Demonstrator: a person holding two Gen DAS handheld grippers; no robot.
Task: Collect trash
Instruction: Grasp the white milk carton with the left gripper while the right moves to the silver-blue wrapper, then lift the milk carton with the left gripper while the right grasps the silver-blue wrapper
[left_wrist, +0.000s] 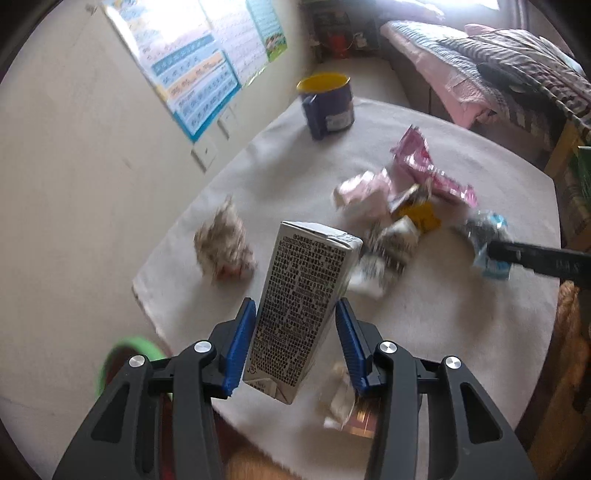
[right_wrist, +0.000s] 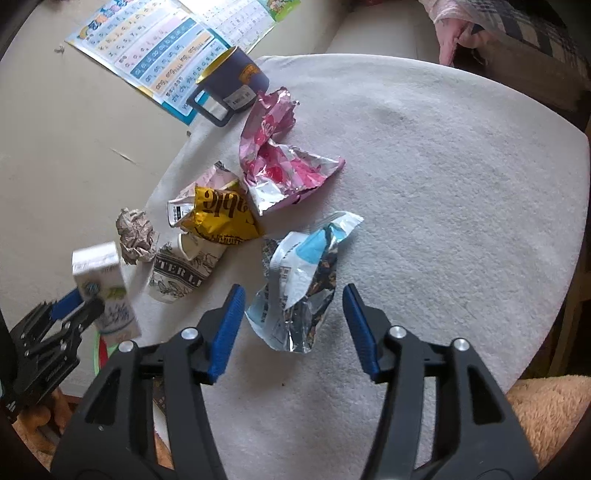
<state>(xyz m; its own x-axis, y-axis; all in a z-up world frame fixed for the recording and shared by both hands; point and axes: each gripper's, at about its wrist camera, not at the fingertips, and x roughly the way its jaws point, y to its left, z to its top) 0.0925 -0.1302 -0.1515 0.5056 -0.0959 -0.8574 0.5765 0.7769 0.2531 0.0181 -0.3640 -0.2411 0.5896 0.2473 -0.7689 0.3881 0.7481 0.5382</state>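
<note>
the left gripper (left_wrist: 295, 343) has its jaws clenched on a silver drink carton (left_wrist: 301, 306), lifted above the surface (right_wrist: 443, 184). the right gripper (right_wrist: 293, 328) jaws stand released around a blue-white foil wrapper (right_wrist: 299, 280) lying right of the carton.

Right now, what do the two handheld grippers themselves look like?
Both match: the left gripper and right gripper have black plastic forked arms with cut-out slots, round silver pivot bolts, and two fingers faced with ribbed blue pads. No cables, sleeves or hands show; faint embossed lettering marks one finger of the right gripper in the left wrist view.
</note>
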